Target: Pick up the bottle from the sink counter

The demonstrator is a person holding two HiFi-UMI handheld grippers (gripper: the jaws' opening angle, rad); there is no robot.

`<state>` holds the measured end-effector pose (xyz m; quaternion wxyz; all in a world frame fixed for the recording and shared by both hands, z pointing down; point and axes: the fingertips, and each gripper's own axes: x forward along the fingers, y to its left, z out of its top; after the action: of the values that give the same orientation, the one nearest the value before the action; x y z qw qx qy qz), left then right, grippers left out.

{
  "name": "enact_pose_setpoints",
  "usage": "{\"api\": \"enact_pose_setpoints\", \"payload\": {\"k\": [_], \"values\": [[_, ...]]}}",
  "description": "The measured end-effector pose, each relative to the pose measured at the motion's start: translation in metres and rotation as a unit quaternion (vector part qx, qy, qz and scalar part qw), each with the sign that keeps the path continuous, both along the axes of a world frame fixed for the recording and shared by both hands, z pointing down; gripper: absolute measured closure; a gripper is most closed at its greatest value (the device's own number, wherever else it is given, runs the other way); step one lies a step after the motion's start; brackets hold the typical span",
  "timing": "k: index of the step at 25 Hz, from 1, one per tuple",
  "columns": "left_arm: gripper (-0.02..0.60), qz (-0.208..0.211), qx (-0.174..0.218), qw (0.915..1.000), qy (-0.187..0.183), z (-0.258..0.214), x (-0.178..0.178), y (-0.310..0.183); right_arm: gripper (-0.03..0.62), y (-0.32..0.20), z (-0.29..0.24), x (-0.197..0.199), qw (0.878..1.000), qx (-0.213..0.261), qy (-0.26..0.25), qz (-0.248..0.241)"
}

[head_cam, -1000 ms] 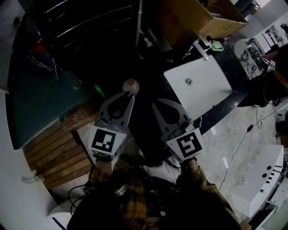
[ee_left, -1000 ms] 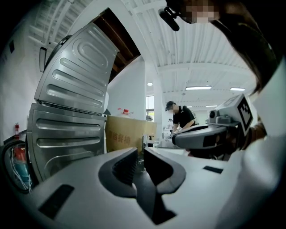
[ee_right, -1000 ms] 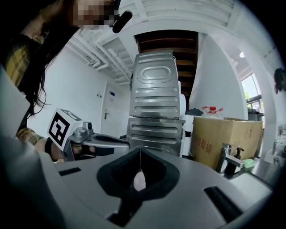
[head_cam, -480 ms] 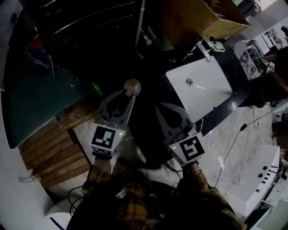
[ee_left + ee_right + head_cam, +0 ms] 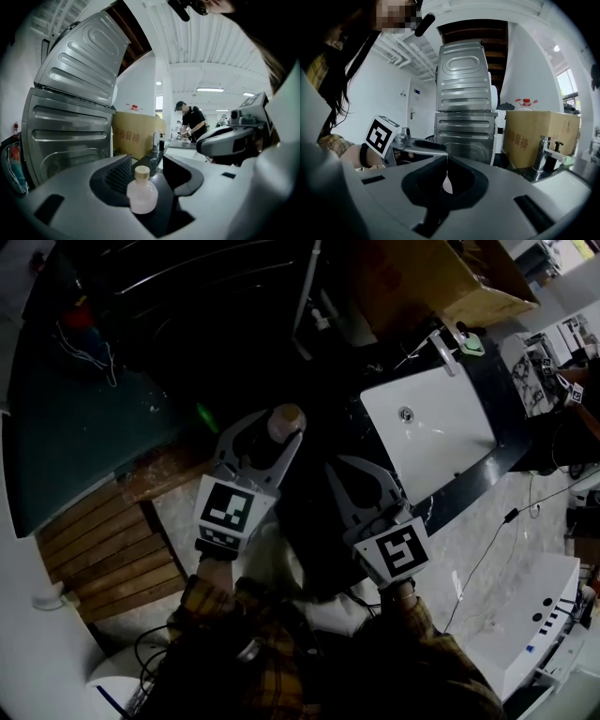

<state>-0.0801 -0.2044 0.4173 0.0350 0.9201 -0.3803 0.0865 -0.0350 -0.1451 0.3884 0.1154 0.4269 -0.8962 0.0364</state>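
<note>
While the left claw, jaws just opened wide, straddles the pale bottle standing on the dark surface beside the sink, the right claw sits closed and empty.

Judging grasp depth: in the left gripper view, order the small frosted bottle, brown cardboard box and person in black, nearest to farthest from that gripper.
1. Small frosted bottle with tan cap, centre, between the jaws, which have just been opening.
2. Brown cardboard box, behind, left of centre.
3. Person in black, far back, right of centre.
</note>
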Motion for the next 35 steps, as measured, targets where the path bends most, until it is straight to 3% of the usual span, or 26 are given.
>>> {"api": "enact_pose_setpoints", "payload": {"k": [13,35], "values": [[0.367,0.025,-0.01,0.9992,-0.029,0.033,0.019,-0.017,0.577,-0.02,0.02,0.008,1.0,-0.003,-0.026,0.015],[0.368,0.003,0.006,0.9992,-0.039,0.058,0.027,-0.057,0.577,-0.029,0.046,0.013,0.998,-0.028,-0.057,0.027]]}}
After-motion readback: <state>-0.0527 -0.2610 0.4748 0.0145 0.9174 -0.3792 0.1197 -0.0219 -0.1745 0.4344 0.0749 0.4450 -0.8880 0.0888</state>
